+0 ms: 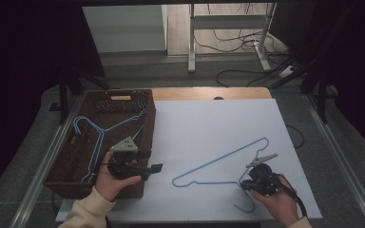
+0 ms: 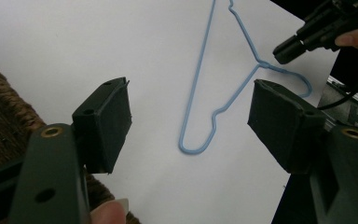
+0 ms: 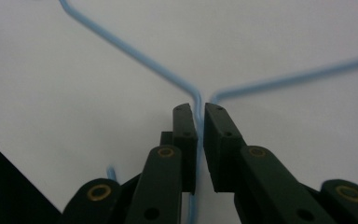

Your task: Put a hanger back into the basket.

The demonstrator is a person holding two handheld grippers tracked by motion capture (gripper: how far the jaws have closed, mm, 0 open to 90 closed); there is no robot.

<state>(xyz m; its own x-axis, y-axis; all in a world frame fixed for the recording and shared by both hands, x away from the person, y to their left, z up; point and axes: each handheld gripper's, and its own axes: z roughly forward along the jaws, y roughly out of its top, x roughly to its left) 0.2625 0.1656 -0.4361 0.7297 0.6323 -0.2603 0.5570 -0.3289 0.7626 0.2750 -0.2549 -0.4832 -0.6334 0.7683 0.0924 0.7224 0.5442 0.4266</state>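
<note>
Lying flat on the white table [image 1: 209, 123], the blue wire hanger [image 1: 218, 161] stretches from the middle of the sheet toward its near right corner, with its hook curling at the near edge beside the person's right hand. The right gripper [image 1: 245, 185] sits at the hanger's neck, where the two shoulders meet. In the right gripper view the neck wire [image 3: 197, 121] runs straight down between the two black jaws, which stand nearly together with a narrow slit on either side of the wire; whether the pads actually press on it cannot be told. That close view shows the wire threaded between the jaws, which the high view hides under the hand, while the high view shows the hanger's whole outline and its place on the table. The left gripper [image 1: 157, 168] is held well apart from this hanger, over the near edge of a brown woven basket [image 1: 62, 166] at the table's left side, its jaws spread wide with nothing between them. The left gripper view looks across the table between those open jaws at the hanger and the right gripper beyond it. Inside the basket lies a second blue hanger [image 1: 97, 130], seen from the high view.
</note>
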